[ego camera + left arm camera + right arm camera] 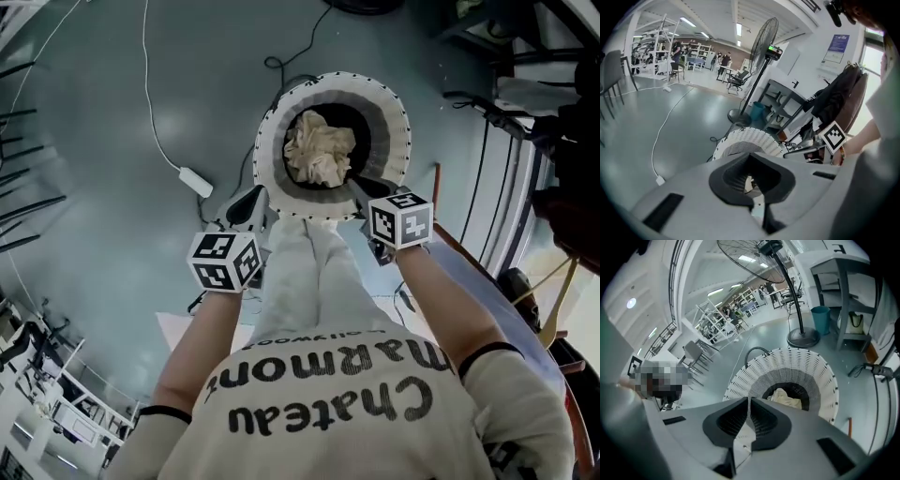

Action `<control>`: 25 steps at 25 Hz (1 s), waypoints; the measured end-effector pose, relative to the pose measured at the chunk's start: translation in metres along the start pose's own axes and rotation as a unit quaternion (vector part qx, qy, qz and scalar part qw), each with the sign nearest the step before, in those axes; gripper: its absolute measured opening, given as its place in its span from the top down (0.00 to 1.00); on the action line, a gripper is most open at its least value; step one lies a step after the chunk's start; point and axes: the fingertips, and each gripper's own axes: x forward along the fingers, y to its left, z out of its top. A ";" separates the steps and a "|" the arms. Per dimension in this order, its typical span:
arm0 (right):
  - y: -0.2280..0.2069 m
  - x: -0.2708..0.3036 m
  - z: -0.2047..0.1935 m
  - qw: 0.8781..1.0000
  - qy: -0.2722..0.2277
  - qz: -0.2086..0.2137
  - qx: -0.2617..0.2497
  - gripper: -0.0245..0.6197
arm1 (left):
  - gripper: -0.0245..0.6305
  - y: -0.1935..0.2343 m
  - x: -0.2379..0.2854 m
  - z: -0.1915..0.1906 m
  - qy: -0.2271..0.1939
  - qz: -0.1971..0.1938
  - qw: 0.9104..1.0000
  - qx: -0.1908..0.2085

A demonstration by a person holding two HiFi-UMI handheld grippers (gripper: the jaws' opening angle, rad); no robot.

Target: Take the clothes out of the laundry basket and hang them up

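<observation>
Apparently empty, left claw (751, 157) and right claw (749, 400) hover closed over the basket (272, 141).

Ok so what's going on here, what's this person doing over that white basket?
A person holds a gripper in each hand above a white laundry basket standing on the floor. The left gripper and the right gripper are both shut and empty, and both point down at the basket's near rim. A crumpled cream garment lies at the bottom of the basket, and neither gripper is touching it.
</observation>
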 end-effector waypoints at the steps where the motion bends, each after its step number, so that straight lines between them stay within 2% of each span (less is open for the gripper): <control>1: -0.006 0.014 0.004 1.000 -0.001 0.000 0.003 0.90 | 0.95 0.005 0.011 -0.002 0.006 0.005 1.000 0.005; 5: -0.037 0.074 0.018 1.000 -0.012 -0.013 0.004 0.90 | 0.95 0.016 0.062 -0.005 0.015 0.003 1.000 0.026; 8: -0.065 0.122 0.002 0.999 0.005 -0.031 0.012 0.88 | 0.95 0.026 0.095 -0.011 0.013 0.000 1.000 0.011; 9: -0.073 0.139 -0.008 0.999 0.019 -0.034 0.011 0.82 | 0.95 0.028 0.104 -0.013 0.012 -0.003 1.000 0.004; 10: -0.079 0.156 -0.019 0.999 0.036 -0.033 0.008 0.72 | 0.95 0.029 0.112 -0.015 0.013 -0.009 1.000 0.000; 13: -0.088 0.201 -0.058 0.994 0.105 -0.014 -0.030 0.61 | 0.95 0.026 0.129 -0.019 0.022 -0.032 0.999 -0.001; 16: -0.103 0.240 -0.098 0.981 0.174 -0.009 -0.081 0.53 | 0.95 0.024 0.142 -0.023 0.030 -0.050 0.998 0.005; 18: -0.117 0.264 -0.113 0.976 0.193 -0.017 -0.100 0.50 | 0.95 0.024 0.151 -0.024 0.028 -0.066 0.997 0.009; 20: -0.129 0.284 -0.122 0.976 0.197 -0.027 -0.094 0.49 | 0.95 0.023 0.160 -0.027 0.029 -0.085 0.996 0.011; 23: -0.144 0.302 -0.135 0.976 0.201 -0.040 -0.076 0.50 | 0.95 0.021 0.168 -0.036 0.032 -0.107 0.994 0.019; 24: -0.146 0.303 -0.138 0.975 0.203 -0.046 -0.074 0.55 | 0.95 0.022 0.168 -0.039 0.034 -0.109 0.993 0.022; 25: -0.146 0.301 -0.138 0.974 0.205 -0.052 -0.076 0.83 | 0.95 0.023 0.168 -0.040 0.036 -0.107 0.993 0.024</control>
